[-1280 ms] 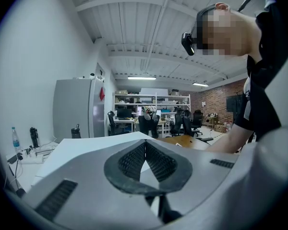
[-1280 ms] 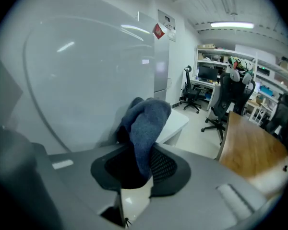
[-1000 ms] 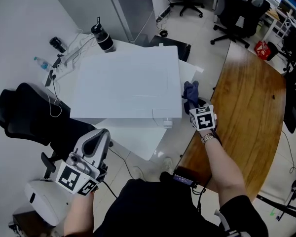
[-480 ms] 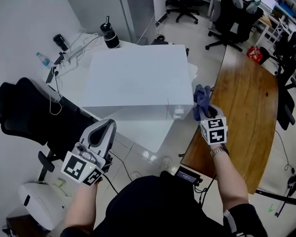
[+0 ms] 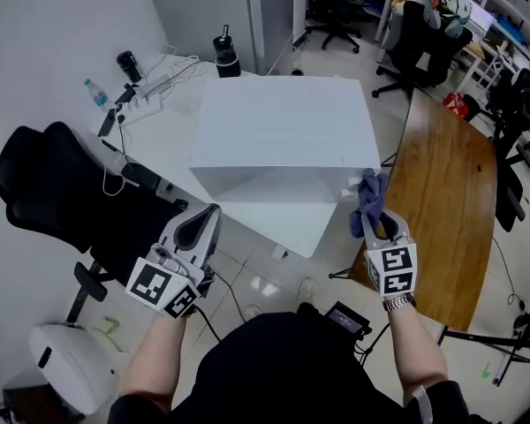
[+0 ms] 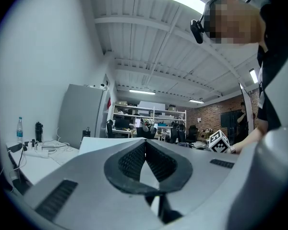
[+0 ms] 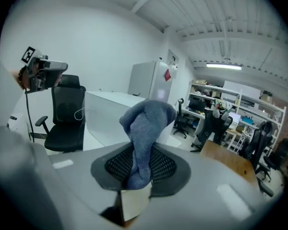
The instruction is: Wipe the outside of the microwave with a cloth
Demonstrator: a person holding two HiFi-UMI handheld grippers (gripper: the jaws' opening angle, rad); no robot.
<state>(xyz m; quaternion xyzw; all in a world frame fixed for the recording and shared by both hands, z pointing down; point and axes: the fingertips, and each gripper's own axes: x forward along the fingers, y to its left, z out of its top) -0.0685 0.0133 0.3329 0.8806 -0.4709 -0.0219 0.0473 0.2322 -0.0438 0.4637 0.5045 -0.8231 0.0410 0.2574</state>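
Right tool (image 5: 380,228) pinches bunched cloth (image 5: 368,200); thin grip may slip when rubbing microwave (image 5: 283,131) corner. Left tool (image 5: 203,223) pressed together, empty.

White boxy microwave (image 5: 283,135), upright; blue-grey cloth (image 5: 369,203) bunched, just beside its near-right corner.

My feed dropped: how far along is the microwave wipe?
Done: the right gripper is shut on the blue cloth. In hand: it is at the microwave's front right corner; contact unclear. Left: wiping the outside; no wiped area shows. The left gripper is shut, empty.
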